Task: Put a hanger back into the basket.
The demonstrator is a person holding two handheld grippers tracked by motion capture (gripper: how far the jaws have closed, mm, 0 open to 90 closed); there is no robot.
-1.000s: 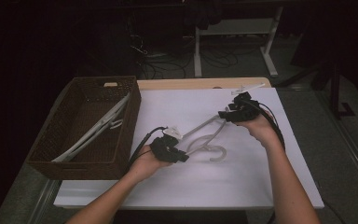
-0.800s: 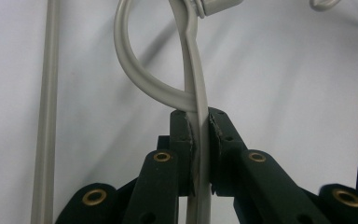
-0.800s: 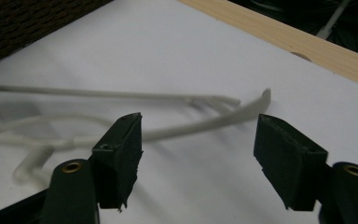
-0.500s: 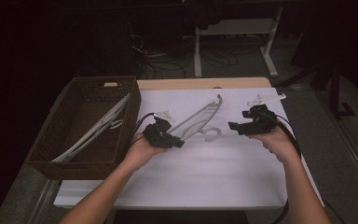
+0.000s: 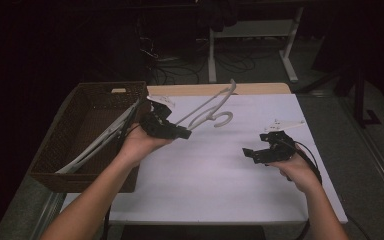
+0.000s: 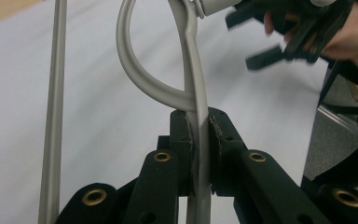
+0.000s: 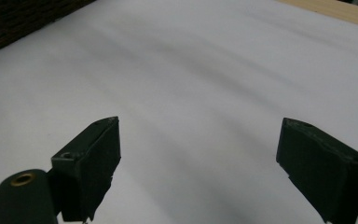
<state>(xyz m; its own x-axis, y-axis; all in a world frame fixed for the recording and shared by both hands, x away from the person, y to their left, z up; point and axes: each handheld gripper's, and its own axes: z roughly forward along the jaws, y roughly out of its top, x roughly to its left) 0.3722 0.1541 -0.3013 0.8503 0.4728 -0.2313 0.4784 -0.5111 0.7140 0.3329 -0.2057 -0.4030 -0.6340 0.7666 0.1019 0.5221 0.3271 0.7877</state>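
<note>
High view: the left gripper (image 5: 182, 133) holds a pale grey hanger (image 5: 207, 110) in the air above the white table (image 5: 215, 180), just right of the wicker basket (image 5: 82, 102), where more hangers (image 5: 100, 142) already lie. In the left gripper view the jaws are clamped on a thin flat part of the hanger (image 6: 193, 93), right where a curved loop branches off it.

The hanger looks like moulded plastic: light, stiff enough to keep its shape held by one end, and smooth, so it could swivel in a pinch this narrow. A grip near that junction, or on the flat bar close to the middle, should steady it best.

Its long axis runs up and away from the left gripper, toward the table's far edge; the hook curls out to the right.

The right gripper (image 5: 255, 152) hangs low over the table, well apart from the hanger; its jaws have just been opening and stand wide with nothing between them (image 7: 200, 168).
</note>
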